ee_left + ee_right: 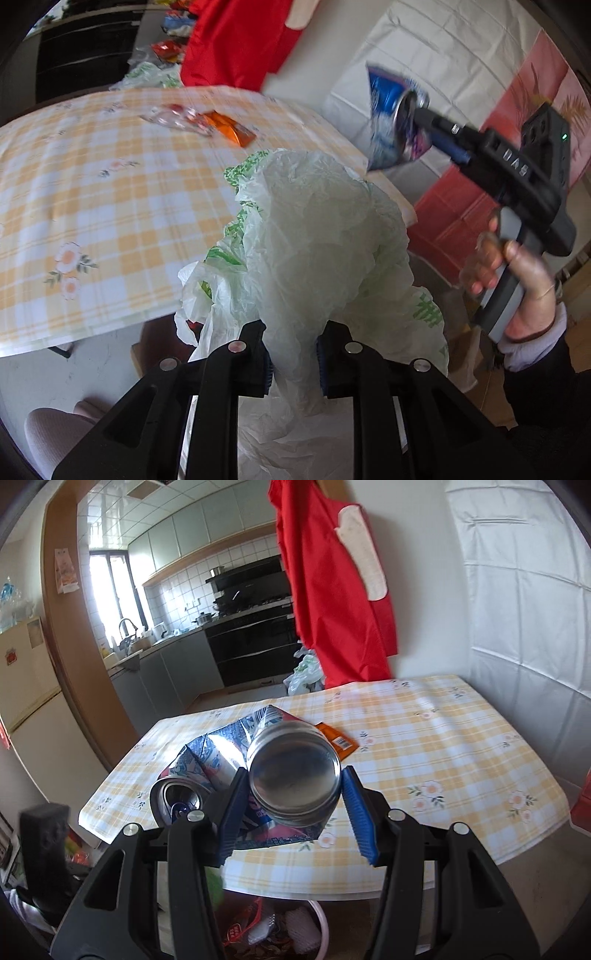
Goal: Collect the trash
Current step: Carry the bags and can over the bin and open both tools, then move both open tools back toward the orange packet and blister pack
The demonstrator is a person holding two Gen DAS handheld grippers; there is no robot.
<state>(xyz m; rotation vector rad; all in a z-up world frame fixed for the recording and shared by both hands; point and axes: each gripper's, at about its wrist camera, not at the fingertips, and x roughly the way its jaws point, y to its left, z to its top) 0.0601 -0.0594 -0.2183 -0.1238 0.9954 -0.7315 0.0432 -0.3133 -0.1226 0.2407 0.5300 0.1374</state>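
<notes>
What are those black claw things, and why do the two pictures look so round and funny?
A person holds a hand-held gripper in each hand, and each has a tiny wide-eyed camera, which bends the pictures. The left camera shows the left hand-held gripper pinching a crumpled plastic bag, and the person's hand holding the other tool. The right camera shows the right hand-held gripper squeezing a crushed drink can above the checked tablecloth. An orange wrapper and a clear wrapper lie on the table.
</notes>
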